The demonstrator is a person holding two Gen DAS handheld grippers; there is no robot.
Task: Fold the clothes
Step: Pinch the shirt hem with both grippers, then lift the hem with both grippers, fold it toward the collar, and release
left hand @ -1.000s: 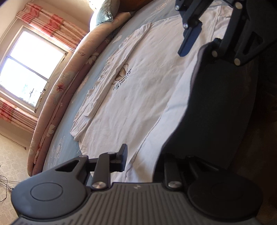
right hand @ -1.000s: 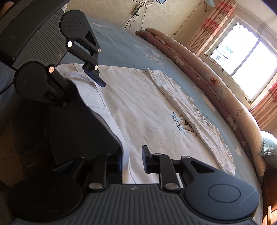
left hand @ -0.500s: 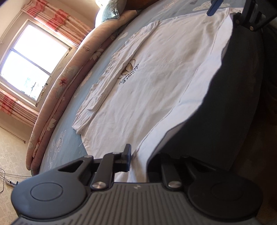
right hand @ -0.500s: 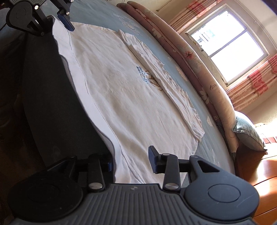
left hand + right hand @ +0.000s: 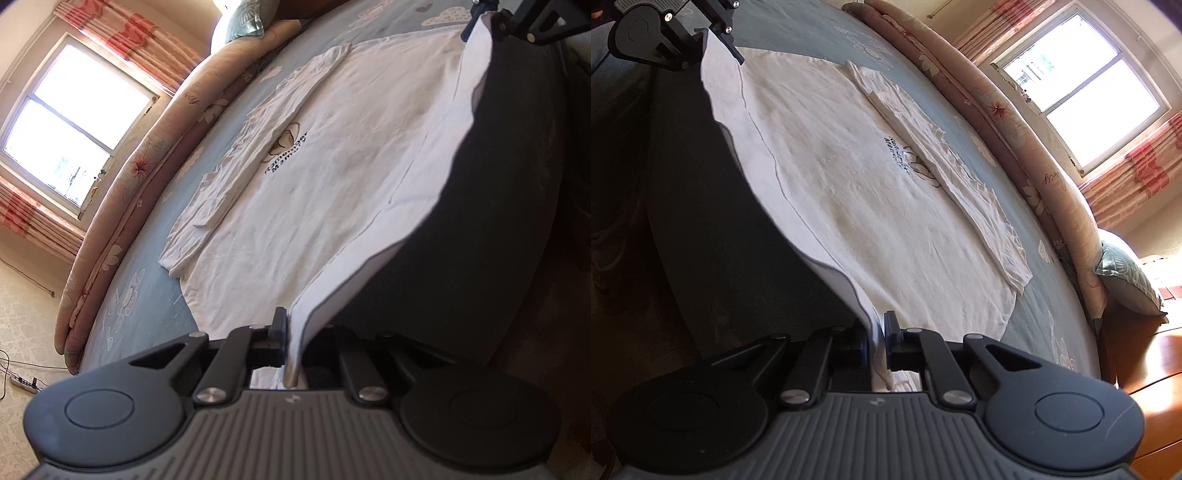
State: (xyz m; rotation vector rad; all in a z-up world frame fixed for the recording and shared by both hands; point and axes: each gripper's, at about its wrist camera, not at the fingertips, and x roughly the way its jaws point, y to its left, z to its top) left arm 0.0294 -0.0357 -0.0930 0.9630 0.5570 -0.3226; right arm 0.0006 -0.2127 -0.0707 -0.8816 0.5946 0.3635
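We see white T-shirt flat on blue bed, far side folded in, dark print toward 10 o'clock; left gripper and right gripper each clamped on lifted near edge.

Your work surface was a bed covered in a blue sheet printed with pale flowers. Directly on that sheet lay a white T-shirt, spread flat with its dark chest print facing up; the side of it farther from you was already folded in over the body, and the near edge was raised off the sheet. Beyond the T-shirt, along the far edge of the bed, you had a rolled pink floral quilt, and at one end of that quilt sat a grey-green pillow.
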